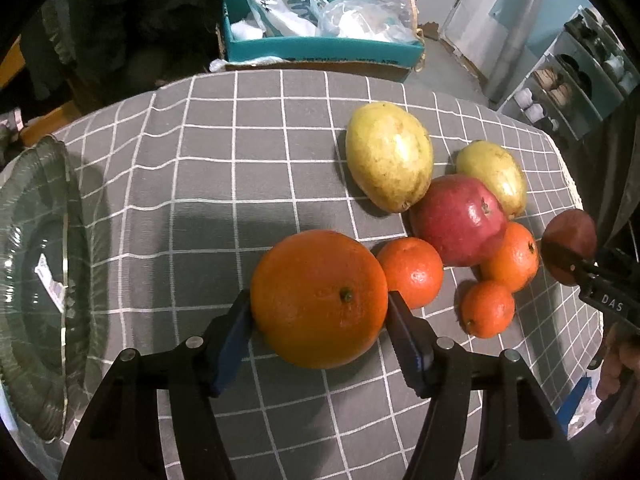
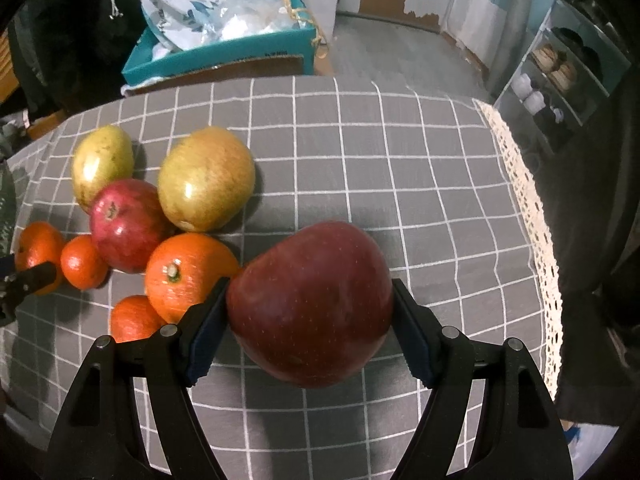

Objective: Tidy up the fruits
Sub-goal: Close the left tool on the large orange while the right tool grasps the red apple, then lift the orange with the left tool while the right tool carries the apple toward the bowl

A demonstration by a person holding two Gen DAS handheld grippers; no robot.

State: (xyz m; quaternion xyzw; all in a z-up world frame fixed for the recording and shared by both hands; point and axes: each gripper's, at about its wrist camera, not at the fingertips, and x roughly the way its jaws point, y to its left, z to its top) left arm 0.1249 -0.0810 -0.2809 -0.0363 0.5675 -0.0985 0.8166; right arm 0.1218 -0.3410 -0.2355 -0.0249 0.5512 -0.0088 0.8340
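Note:
My left gripper (image 1: 319, 300) is shut on a large orange (image 1: 316, 276), its blue pads pressing both sides just over the grey checked cloth. My right gripper (image 2: 311, 286) is shut on a dark red apple (image 2: 310, 312), whose shadow falls on the cloth beneath. In the left wrist view that apple (image 1: 572, 232) shows at the far right. Between the two lie two yellow-green fruits (image 1: 388, 156) (image 1: 492, 176), a red apple (image 1: 456, 220) and three tangerines (image 1: 412, 272) (image 1: 510, 256) (image 1: 488, 308). A ribbed glass dish (image 1: 32, 208) sits at the left.
A teal box (image 1: 320, 50) filled with plastic bags stands beyond the table's far edge. A shelf unit (image 1: 568, 80) with jars is at the right. The cloth's lace edge (image 2: 532, 220) marks the table's right side. A person's hand (image 1: 618, 364) holds the right gripper.

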